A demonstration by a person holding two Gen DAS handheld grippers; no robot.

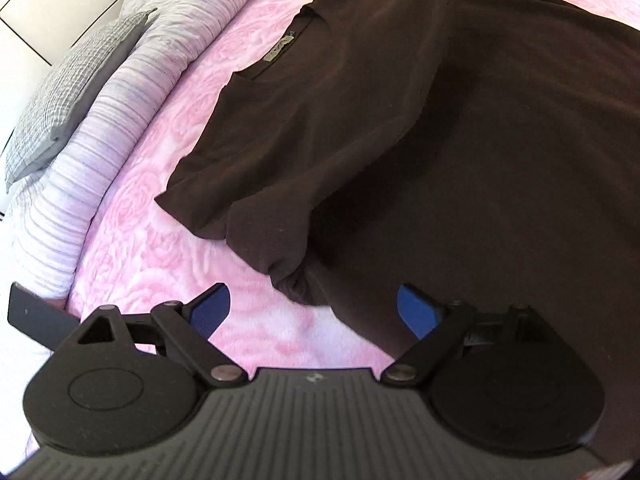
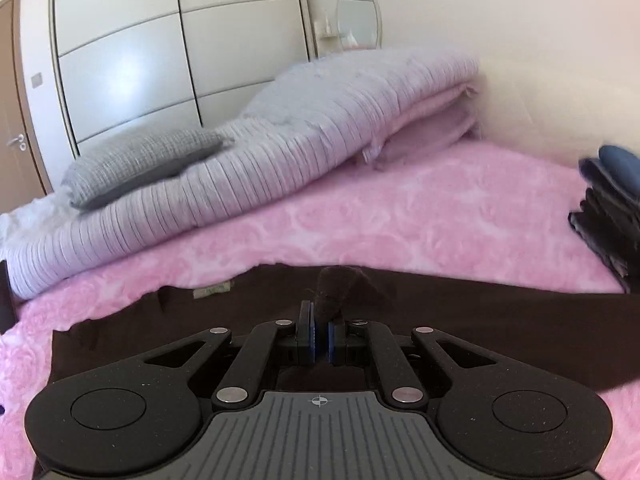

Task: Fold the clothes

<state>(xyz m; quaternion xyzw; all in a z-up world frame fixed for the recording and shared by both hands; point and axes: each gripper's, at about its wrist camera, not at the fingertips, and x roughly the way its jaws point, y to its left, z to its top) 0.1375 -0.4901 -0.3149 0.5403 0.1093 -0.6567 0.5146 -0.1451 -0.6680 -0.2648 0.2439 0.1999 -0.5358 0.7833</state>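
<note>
The dark brown cotton T-shirt (image 1: pixel 440 128) lay spread on the pink rose-patterned fleece blanket (image 1: pixel 168 240). My right gripper (image 2: pixel 320 332) was clenched on a bunched fold of it, near its far edge. My left gripper (image 1: pixel 312 312) hung released over its sleeve. A ribbed lilac duvet (image 2: pixel 280 160) lay beyond, folded dark clothes (image 2: pixel 612 216) far right.

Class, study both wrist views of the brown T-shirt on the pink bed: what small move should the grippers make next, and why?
Probably the left gripper should ease forward and close on the bunched sleeve fold. It is open, with that fold lying just ahead between its fingers, while the right gripper is already shut on a pinch of the brown T-shirt. A second hold would let both lift a fold together.
</note>
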